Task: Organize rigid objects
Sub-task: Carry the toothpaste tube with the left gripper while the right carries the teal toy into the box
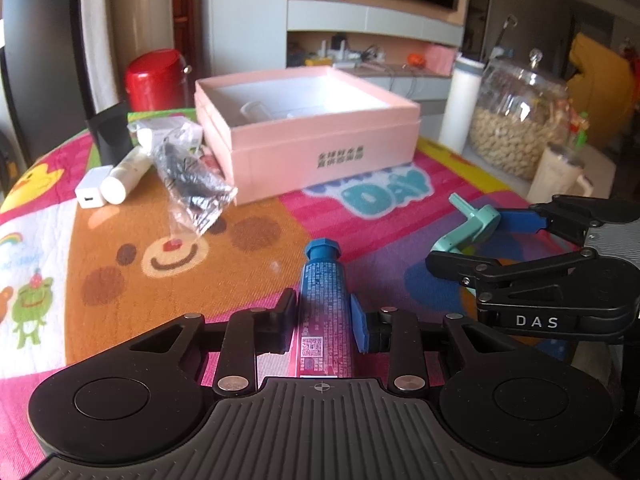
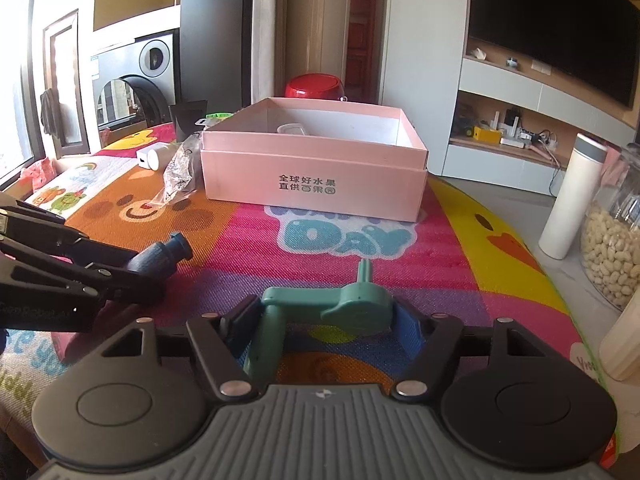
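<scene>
Pick-up step: left tongs [image 1: 324, 316] pinch the blue tube [image 1: 323, 304] on the worktop [image 1: 120, 280]; right tongs [image 2: 326, 320] close around the green holder [image 2: 332, 304]; next, I judge, lift both into the pink box [image 2: 316, 176].

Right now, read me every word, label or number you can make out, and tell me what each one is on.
"全球好水果 直供百果园": front of the pink box.
"DAY": the mat, big blue letters; a smaller line above them is cut off by the box.
"DAS": the right tool, white letters on its black body.
Blue tube held in the left tool: fine print and a QR code, too small to read.
</scene>
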`<state>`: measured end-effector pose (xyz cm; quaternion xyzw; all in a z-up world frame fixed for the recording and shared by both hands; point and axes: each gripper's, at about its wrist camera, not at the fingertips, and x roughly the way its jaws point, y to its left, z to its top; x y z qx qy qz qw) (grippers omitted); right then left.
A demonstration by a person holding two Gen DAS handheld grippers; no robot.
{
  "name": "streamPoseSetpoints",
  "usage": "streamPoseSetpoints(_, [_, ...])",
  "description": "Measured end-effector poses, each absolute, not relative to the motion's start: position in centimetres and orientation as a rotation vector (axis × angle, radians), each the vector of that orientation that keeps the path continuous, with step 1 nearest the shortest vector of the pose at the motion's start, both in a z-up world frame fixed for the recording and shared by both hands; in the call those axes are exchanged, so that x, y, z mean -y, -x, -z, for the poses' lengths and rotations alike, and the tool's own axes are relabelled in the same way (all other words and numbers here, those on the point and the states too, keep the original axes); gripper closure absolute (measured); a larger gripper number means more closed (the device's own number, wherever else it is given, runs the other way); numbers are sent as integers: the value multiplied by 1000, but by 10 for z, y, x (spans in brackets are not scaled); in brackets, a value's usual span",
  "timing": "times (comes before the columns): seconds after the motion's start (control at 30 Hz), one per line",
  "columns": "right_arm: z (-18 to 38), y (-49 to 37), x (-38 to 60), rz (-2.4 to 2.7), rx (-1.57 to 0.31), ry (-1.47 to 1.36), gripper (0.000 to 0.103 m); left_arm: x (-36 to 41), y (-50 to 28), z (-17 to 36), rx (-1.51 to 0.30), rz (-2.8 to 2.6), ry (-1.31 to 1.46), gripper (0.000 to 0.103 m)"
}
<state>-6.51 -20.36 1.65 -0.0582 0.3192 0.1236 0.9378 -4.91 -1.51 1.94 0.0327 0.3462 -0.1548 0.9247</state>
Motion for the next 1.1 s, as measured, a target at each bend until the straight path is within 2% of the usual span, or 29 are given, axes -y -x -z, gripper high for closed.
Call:
streamPoseSetpoints(0.13, [-35, 66, 211, -269, -613, 108, 32, 9, 46, -46, -616, 341, -54, 70])
streamPoseSetpoints(0.27, [-83, 55, 221, -274, -500, 85, 33, 1, 24, -106, -470, 364, -56, 70])
streamPoseSetpoints(0.43, [-149, -1, 225, -283, -399, 58, 33, -7, -26, -174, -355, 366, -46, 70])
streamPoseSetpoints(0.53, [-165, -50, 218, -286, -407, 55, 32, -9, -69, -191, -376, 399, 23, 70])
streamPoseSetpoints(0.7, [-141, -107, 213, -237, -511, 58, 30, -22, -134, -147, -535, 449, 256, 74])
streamPoseSetpoints(0.9, [-89, -70, 205, -224, -529, 157, 30, -50, -122, -91, -561, 299, 255, 75])
streamPoseSetpoints(1.1, [-75, -48, 182, -351, -604, 149, 30, -77, -125, -56, -641, 239, 257, 75])
